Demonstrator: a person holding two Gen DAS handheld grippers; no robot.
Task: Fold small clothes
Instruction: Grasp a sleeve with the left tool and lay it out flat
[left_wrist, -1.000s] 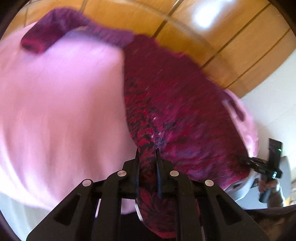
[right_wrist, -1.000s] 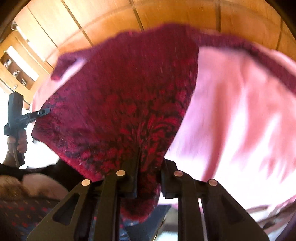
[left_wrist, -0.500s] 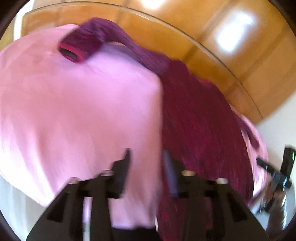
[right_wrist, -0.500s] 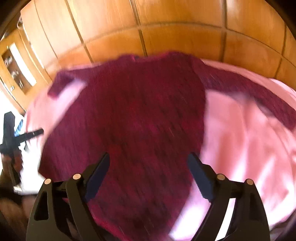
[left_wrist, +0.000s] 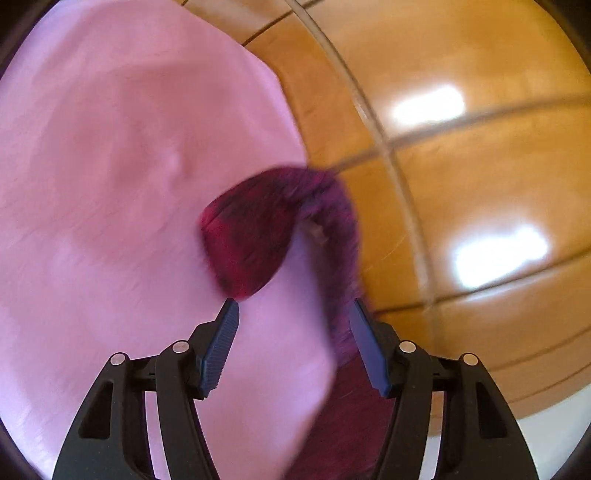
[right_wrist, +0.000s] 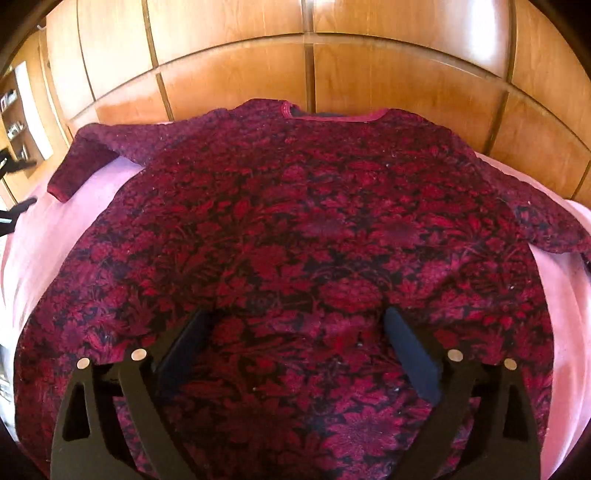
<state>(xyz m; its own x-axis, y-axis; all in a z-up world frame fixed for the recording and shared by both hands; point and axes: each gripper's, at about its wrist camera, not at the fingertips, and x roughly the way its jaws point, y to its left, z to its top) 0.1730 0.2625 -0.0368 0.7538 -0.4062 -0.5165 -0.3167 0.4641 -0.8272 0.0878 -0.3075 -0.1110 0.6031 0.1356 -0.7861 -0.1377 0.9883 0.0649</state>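
Note:
A dark red patterned sweater (right_wrist: 295, 240) lies spread flat, front up, on a pink cloth (right_wrist: 48, 229), neckline at the far side. My right gripper (right_wrist: 295, 321) hovers over its lower body, jaws still opening wide, nothing pressed between the pads. In the left wrist view the sweater's left sleeve (left_wrist: 258, 236) curls on the pink cloth (left_wrist: 110, 184), cuff toward me. My left gripper (left_wrist: 293, 312) sits just short of that cuff, jaws opening; one pad is beside the sleeve's edge, and nothing is gripped.
Glossy wooden panelling (right_wrist: 314, 66) rises right behind the cloth-covered surface (left_wrist: 461, 184). A shelf with small items (right_wrist: 14, 122) stands at the far left. The other gripper's black tip (right_wrist: 14, 214) shows at the left edge of the right wrist view.
Both grippers let go of the sweater's hem and opened. The sweater now lies flat. My left gripper swung over to the left sleeve; my right gripper drew back over the sweater's body.

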